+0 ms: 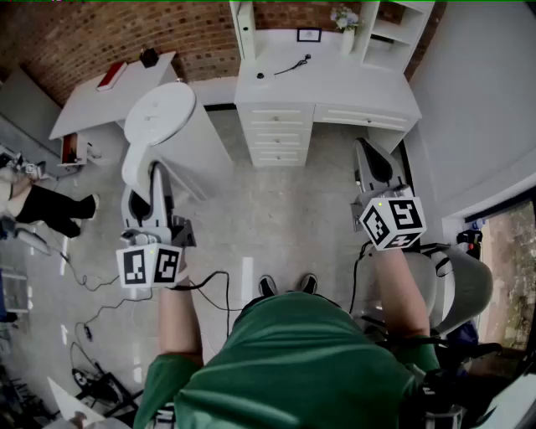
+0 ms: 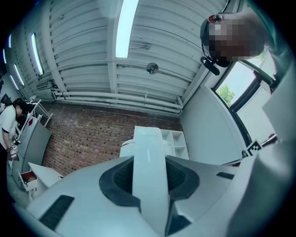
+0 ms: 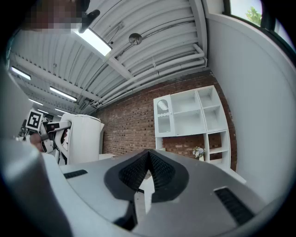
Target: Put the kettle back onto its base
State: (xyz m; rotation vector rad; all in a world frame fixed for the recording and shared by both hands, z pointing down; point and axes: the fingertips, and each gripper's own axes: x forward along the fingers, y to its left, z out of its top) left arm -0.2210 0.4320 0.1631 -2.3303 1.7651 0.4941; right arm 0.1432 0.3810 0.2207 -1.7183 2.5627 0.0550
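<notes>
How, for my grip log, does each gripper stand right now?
Left gripper: shut on the kettle, by its handle.
Right gripper: shut, holding nothing.

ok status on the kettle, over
Left gripper shut on kettle handle, kettle held in the air. Right gripper jaws together, empty. Base not made out; white desk ahead.

A white desk [image 1: 335, 88] with drawers stands at twelve o'clock in the head view, against a brick wall [image 1: 75, 38]. At its back, a small framed picture [image 1: 309, 35] sits near a vase of flowers [image 1: 346, 21] at one o'clock. A second white desk [image 1: 88, 105] lies at ten o'clock, with a red book [image 1: 111, 75] on it. Black cables [image 1: 79, 272] trail over the floor [image 1: 276, 209] at eight o'clock. A person in dark trousers [image 1: 46, 205] is at nine o'clock, by the picture's edge.
</notes>
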